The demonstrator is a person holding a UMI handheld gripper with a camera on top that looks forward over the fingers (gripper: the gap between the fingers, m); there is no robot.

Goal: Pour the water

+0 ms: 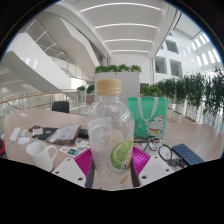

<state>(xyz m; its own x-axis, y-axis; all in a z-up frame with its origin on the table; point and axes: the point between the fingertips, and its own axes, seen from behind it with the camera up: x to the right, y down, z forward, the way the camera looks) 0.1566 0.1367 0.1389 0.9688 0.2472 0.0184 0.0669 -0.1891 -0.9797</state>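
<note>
Bottle (111,135), clear w/ tan cap still on, sits upright pinched between both pink pads of gripper (110,168), over cluttered table (60,172) — grasp looks done, so next move prob needs cap off, then tilting toward some cup.

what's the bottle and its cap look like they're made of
The bottle, standing between the gripper fingers, looks like clear glossy plastic: the scene behind shows through its wall, and a printed lime label sits on it. Its cap seems matte, opaque tan plastic, though wood or cork can't be ruled out.
</note>
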